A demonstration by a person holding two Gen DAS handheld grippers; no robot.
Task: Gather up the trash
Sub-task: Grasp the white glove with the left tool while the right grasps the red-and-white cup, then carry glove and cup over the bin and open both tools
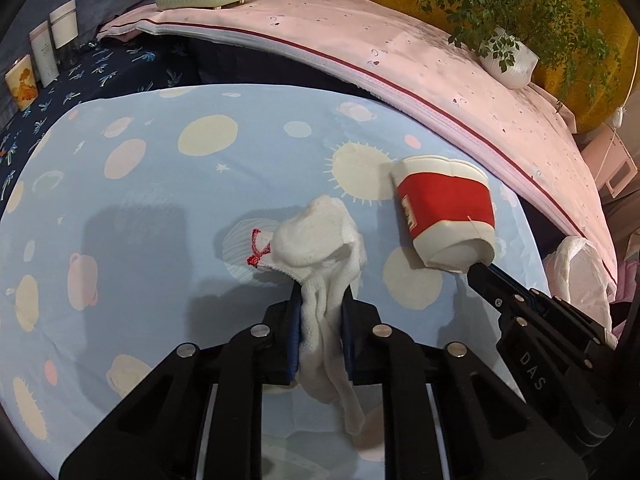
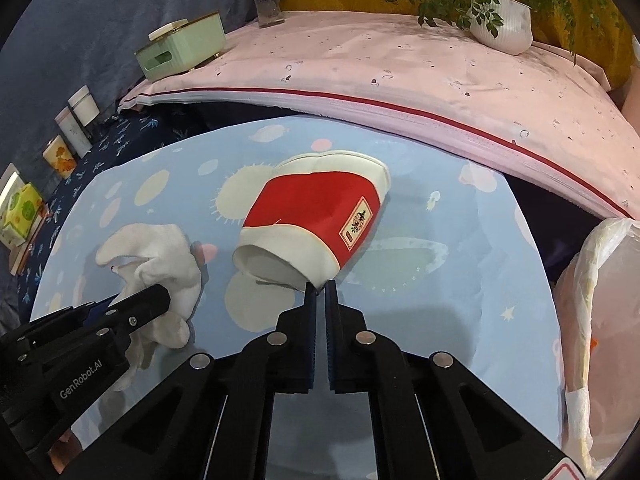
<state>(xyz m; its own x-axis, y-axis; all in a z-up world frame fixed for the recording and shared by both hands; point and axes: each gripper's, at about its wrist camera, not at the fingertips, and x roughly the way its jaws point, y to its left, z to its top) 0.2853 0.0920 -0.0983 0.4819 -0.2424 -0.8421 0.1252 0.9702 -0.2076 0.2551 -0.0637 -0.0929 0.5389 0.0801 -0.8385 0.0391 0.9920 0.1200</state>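
Trash is gripped, none binned yet. Our left gripper (image 1: 320, 300) is clamped on the white sock (image 1: 320, 248); just to its right, our right gripper (image 2: 320, 292) pinches the paper cup (image 2: 316, 216) by its rim. We judge the plastic bag (image 2: 596, 280), further right, comes next.

"DAS" stands in pale raised letters on the black body of the right tool (image 1: 476, 270), seen from the left wrist view. "GenRobot.AI" is printed in white on the black arm of the left tool (image 2: 160, 300), seen from the right wrist view. The red paper cup (image 2: 316, 216) carries a small cream label with a red border and dark characters on its red band; the characters are too small and blurred to read. The boxes and jars (image 2: 60, 156) at the far left bear printing that cannot be made out.
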